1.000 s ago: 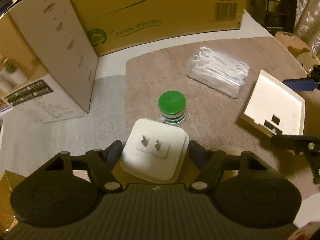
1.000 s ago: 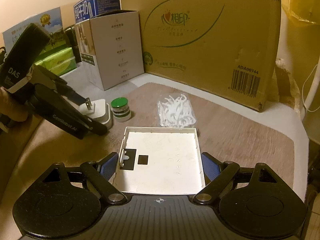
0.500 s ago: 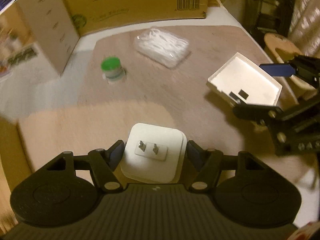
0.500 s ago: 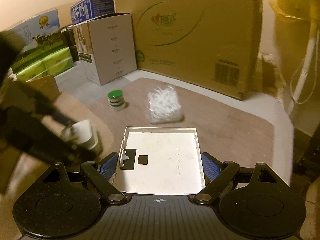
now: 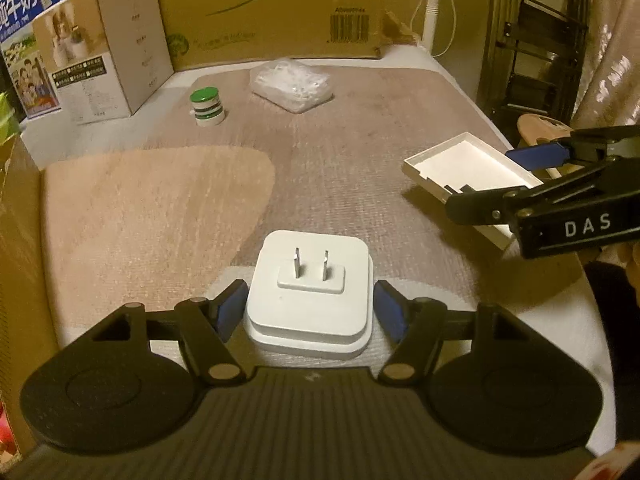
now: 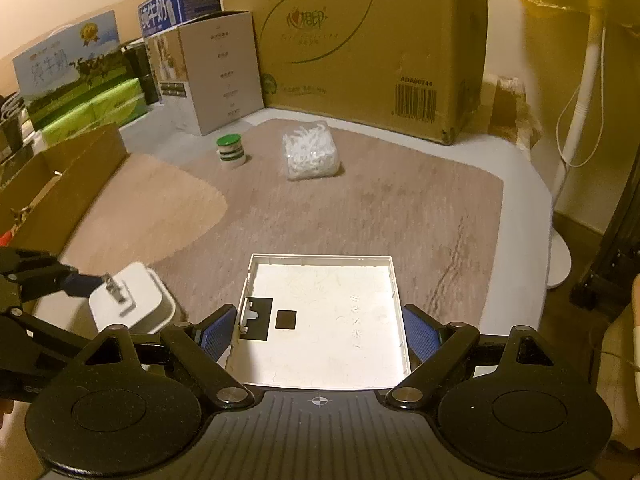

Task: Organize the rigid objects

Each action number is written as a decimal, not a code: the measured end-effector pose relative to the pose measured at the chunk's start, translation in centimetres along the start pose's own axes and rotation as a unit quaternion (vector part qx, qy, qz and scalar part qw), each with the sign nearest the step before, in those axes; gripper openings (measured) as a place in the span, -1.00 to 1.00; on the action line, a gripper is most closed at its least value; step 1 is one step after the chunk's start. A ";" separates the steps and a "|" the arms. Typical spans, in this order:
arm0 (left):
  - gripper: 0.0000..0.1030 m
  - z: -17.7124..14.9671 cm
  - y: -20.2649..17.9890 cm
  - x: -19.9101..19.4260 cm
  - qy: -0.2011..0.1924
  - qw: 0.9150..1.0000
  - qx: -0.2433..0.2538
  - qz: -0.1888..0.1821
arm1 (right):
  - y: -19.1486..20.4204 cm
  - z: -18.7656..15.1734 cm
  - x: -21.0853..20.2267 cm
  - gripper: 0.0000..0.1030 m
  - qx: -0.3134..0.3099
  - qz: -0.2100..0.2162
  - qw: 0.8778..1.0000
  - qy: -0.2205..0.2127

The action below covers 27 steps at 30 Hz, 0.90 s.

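Note:
My left gripper (image 5: 310,306) holds a white square plug adapter (image 5: 308,292), prongs facing forward, low over the near edge of the mat; its blue pads (image 5: 232,306) stand slightly apart from the adapter's sides. The adapter also shows in the right wrist view (image 6: 128,300). My right gripper (image 6: 318,330) is shut on a flat white square tray (image 6: 324,316), held level above the mat; the tray also shows in the left wrist view (image 5: 468,168). A green-capped jar (image 6: 230,152) and a clear bag of white floss picks (image 6: 310,156) sit at the back of the mat.
A large brown carton (image 6: 360,48) and a smaller grey box (image 6: 216,76) stand behind the mat (image 6: 360,208). An open cardboard box (image 6: 60,176) is at the left. A white lamp stand (image 6: 576,120) is at the right, beside dark shelving (image 5: 532,40).
My left gripper has pulled back from the green-capped jar to the near edge of the mat with the adapter. My right gripper has drawn the tray back and away from the bag.

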<state>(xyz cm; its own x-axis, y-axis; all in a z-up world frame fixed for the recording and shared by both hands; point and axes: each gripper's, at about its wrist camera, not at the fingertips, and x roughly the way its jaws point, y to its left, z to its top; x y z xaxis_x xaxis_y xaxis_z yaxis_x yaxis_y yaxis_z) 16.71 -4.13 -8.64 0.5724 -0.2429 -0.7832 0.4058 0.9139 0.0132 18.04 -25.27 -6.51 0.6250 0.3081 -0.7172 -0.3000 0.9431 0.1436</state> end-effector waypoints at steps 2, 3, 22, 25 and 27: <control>0.24 -0.1 0.1 -0.1 -0.002 1.000 0.002 -0.003 | 0.0 -0.2 -0.2 0.69 0.001 0.000 1.000 0.001; 0.23 0.0 0.2 -0.1 -0.002 1.000 0.000 -0.005 | 0.1 -0.3 -0.3 0.69 0.000 0.000 1.000 0.001; 0.20 -2.6 0.3 -8.3 -0.029 0.995 -0.091 0.033 | 3.9 -1.3 -5.1 0.69 -0.014 0.007 1.000 -0.017; 0.20 -3.1 0.4 -10.1 -0.039 0.993 -0.099 0.042 | 4.9 -1.4 -6.1 0.69 -0.018 0.009 1.000 -0.019; 0.20 -3.5 0.4 -11.3 -0.046 0.993 -0.103 0.046 | 5.5 -1.5 -6.6 0.69 -0.020 0.011 1.000 -0.021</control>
<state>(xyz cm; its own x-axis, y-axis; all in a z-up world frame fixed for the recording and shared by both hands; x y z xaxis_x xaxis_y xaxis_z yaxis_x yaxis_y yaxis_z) 7.93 0.09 -1.95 0.6666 -0.1745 -0.7247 0.1991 0.9786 -0.0525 11.18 -22.31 -2.00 0.6467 0.3345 -0.6854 -0.3420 0.9305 0.1314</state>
